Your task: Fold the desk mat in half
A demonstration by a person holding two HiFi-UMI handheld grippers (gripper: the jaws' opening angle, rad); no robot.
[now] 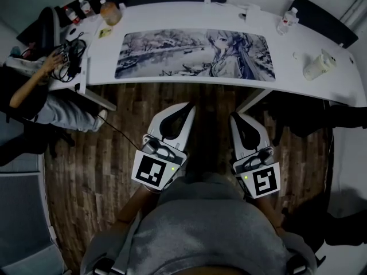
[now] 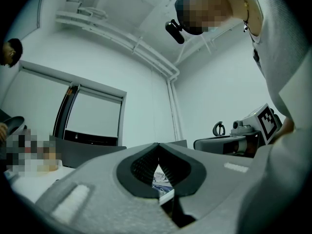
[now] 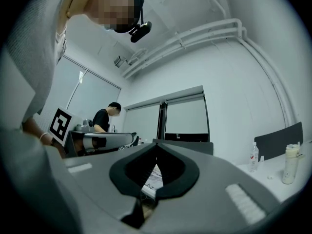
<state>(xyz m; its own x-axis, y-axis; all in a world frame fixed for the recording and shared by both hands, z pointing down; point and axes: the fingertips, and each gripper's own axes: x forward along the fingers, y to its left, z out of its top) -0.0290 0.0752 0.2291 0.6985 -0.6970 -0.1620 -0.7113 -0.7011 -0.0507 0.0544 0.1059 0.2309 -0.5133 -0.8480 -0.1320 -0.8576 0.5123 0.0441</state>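
A long printed desk mat lies flat and unfolded on the white desk. My left gripper and right gripper hang side by side over the wooden floor, well short of the desk's front edge. Both point toward the mat, jaws closed tip to tip with nothing held. In the left gripper view the left gripper shows a sliver of the mat through the gap behind its tips. The right gripper likewise frames a strip of the mat.
A bottle and a white container stand on the desk's right part, a jar at its left end. A seated person works at the neighbouring desk on the left. A desk leg stands just ahead of the right gripper.
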